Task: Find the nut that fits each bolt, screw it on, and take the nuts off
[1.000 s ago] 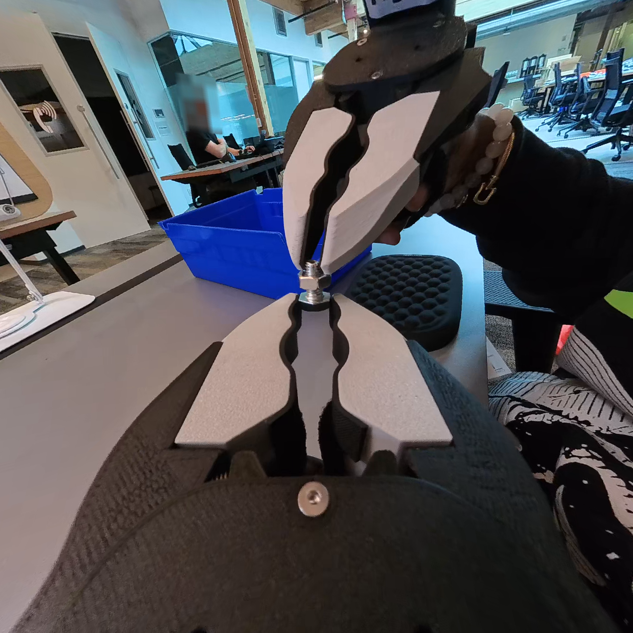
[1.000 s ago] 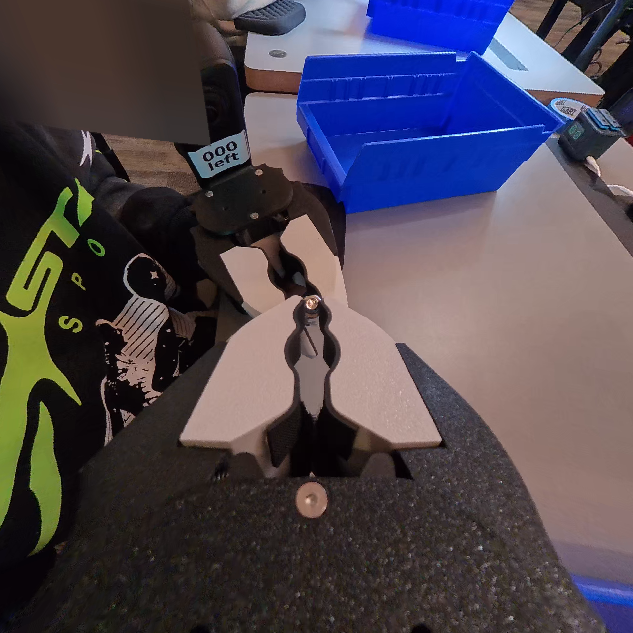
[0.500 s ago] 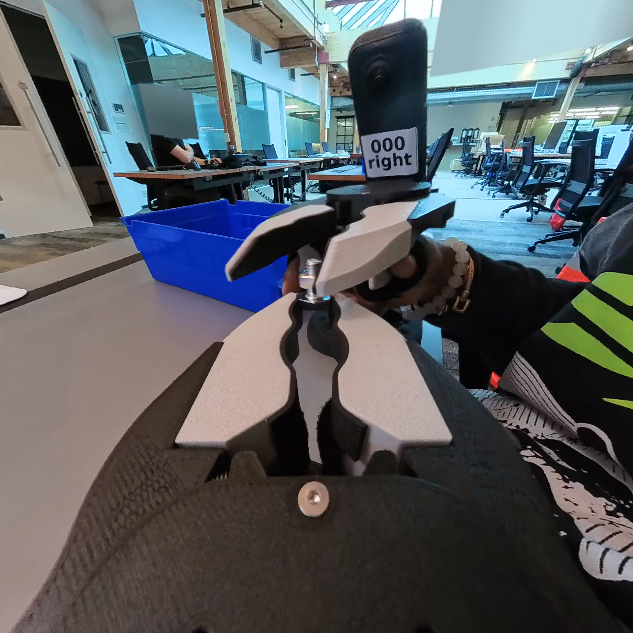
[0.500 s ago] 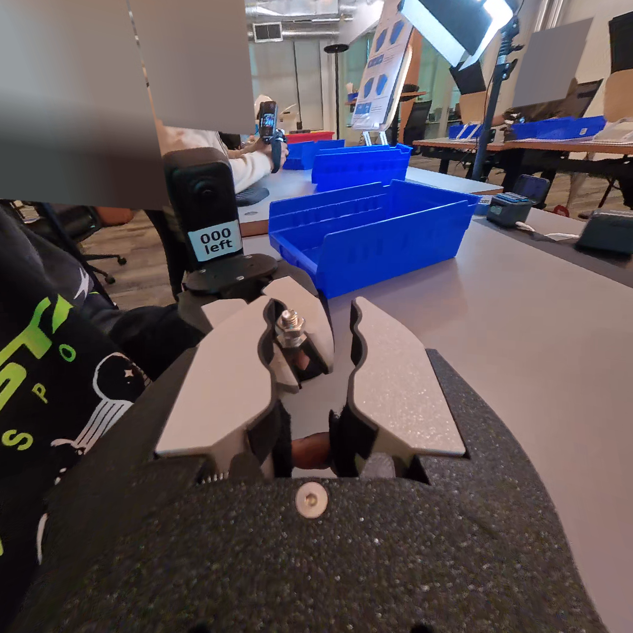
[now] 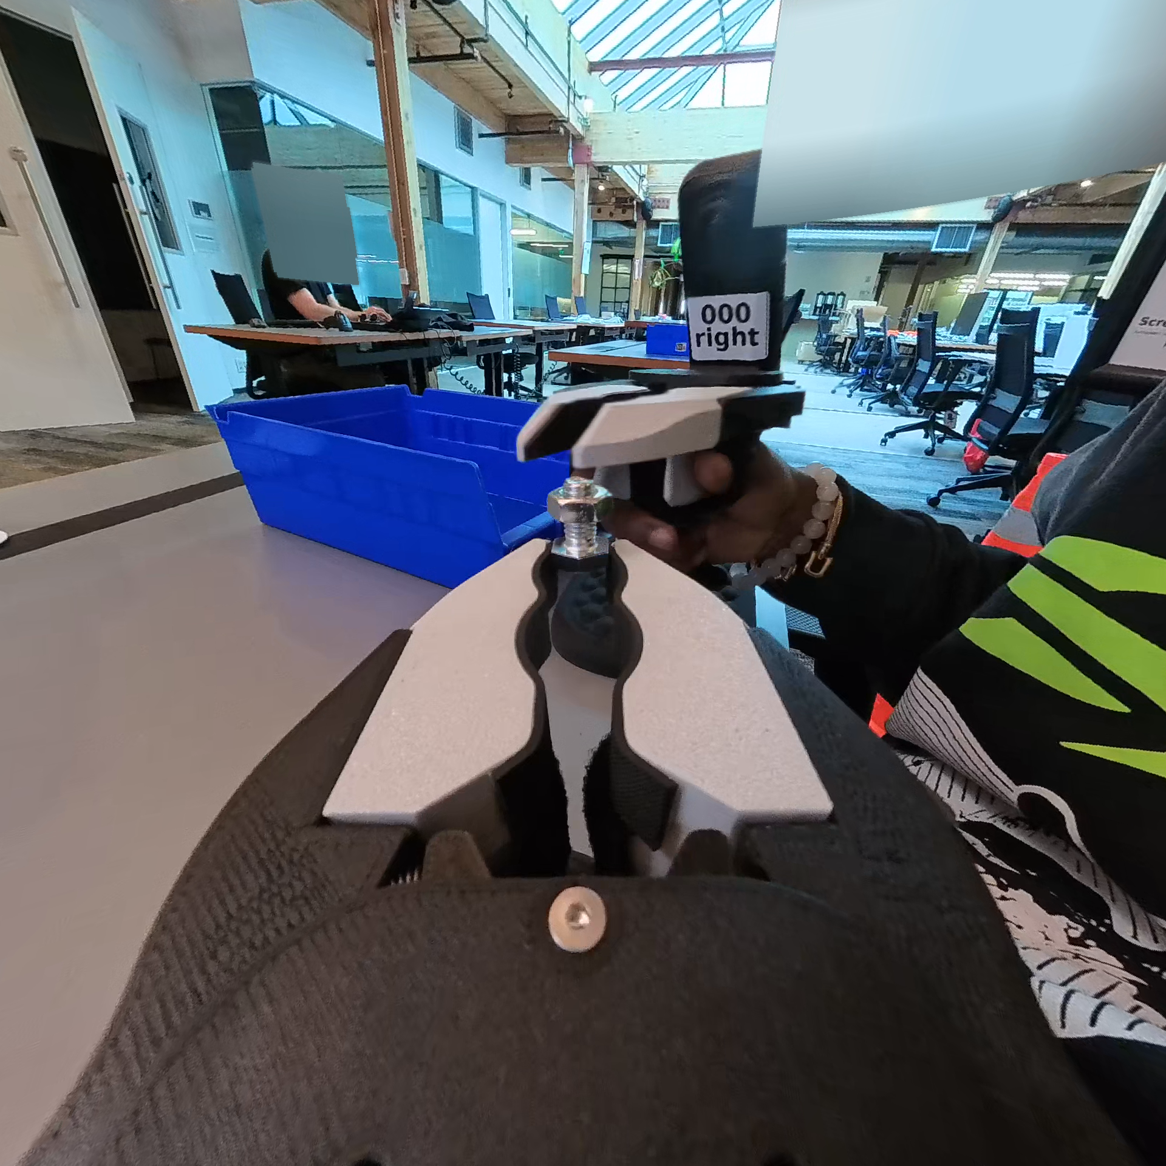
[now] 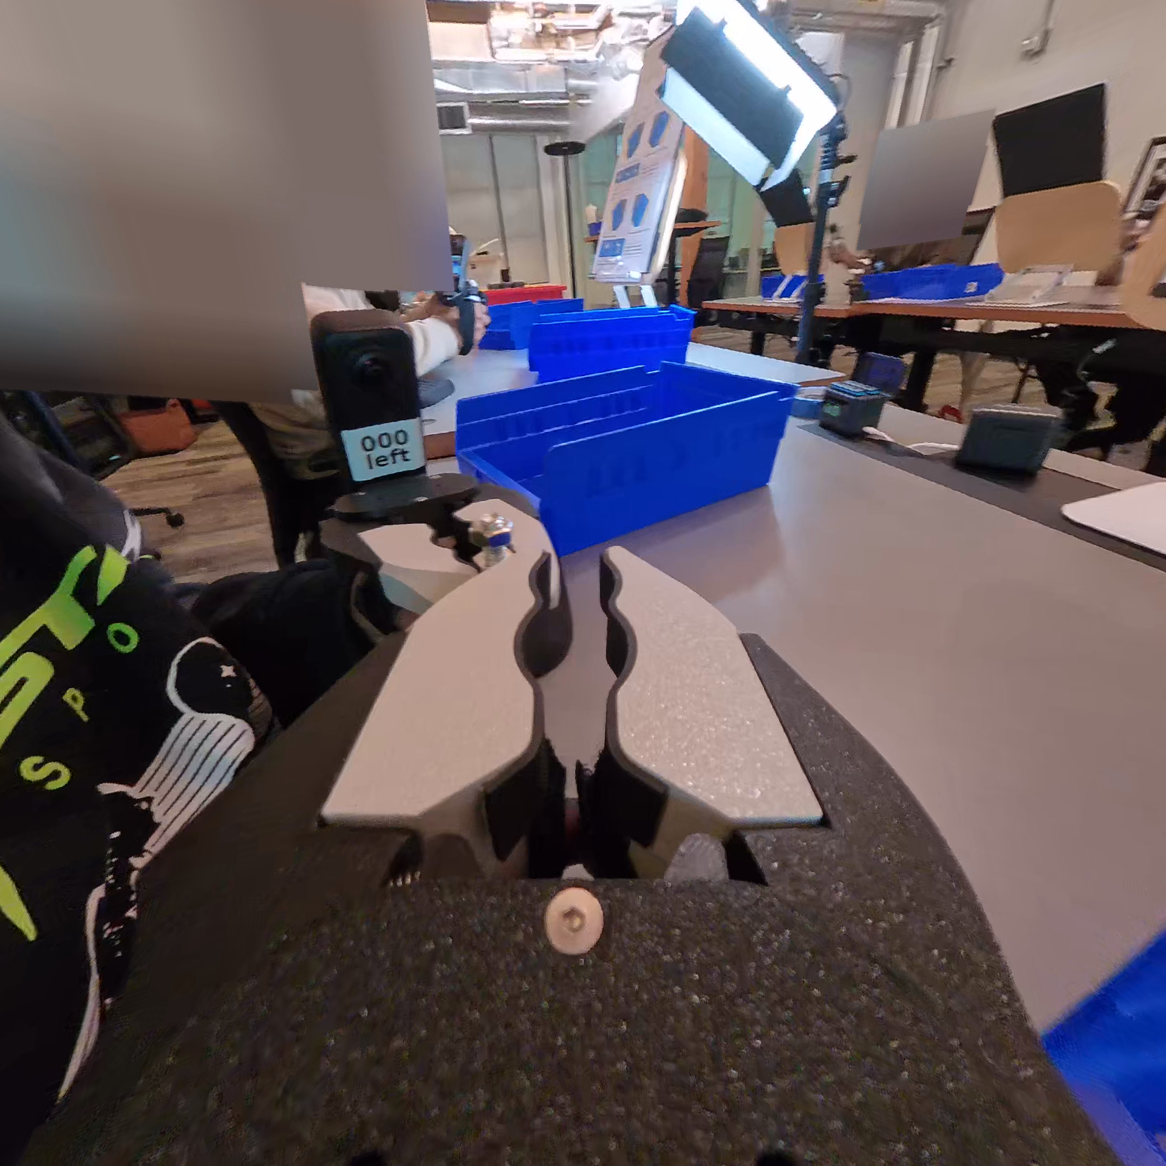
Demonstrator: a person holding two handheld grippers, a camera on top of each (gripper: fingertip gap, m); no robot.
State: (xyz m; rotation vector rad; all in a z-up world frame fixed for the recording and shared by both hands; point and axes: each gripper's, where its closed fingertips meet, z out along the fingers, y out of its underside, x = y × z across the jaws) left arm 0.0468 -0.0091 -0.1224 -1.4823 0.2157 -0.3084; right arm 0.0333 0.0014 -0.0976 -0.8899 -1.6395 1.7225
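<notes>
Jaws: our left gripper (image 5: pixel 577 552) is clenched on the bolt (image 5: pixel 578 529), both fingertips pressing its hex head, shank pointing up. The silver nut (image 5: pixel 577 503) sits threaded near the top of the shank, with bare thread showing between nut and head. Our right gripper (image 6: pixel 579 561) is released, a narrow gap between its 2 fingers and nothing in it. In the left wrist view it hangs just above and right of the nut, not touching. Bolt and nut are held up above the grey table (image 5: pixel 158 631), in front of the blue bin (image 5: pixel 378 467).
</notes>
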